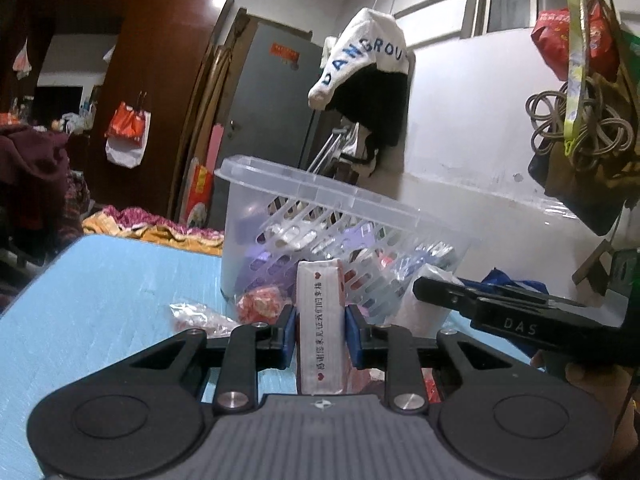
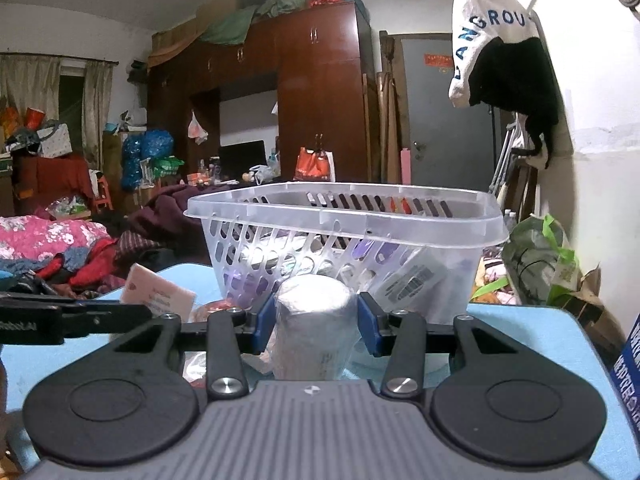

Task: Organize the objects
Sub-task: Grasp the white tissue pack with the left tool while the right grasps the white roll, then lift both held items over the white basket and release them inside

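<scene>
The left claw [image 1: 320,330] is pinching a slim, flat-sided white box [image 1: 320,320] with a line of red print and small hearts running down its narrow face; the blue pads [image 1: 289,330] press on both of its long sides, and the box stands upright between them. In the right wrist view the same box shows a pale pink broad face, tilted, held out over the left side of the counter [image 1: 92,296].

The right claw [image 2: 316,322] is clamped on a squat, rounded cylinder wrapped in wrinkled, frosted white plastic film [image 2: 314,320], with its domed top towards the basket.

Straight ahead of both stands a translucent plastic basket [image 2: 344,216], boxy with a thick rolled rim and walls cut into slanting oval slots. It sits towards the far edge of the counter and looks tilted. Through the slots I can make out purple and white packets and a barcode label, too muddled to name.

The counter has a matt, pale blue surface with a faint grain. On it, just in front of the basket, lie a crinkly red-patterned wrapper [image 1: 260,300] and a clear, shiny wrapper [image 1: 196,316] beside it.
</scene>
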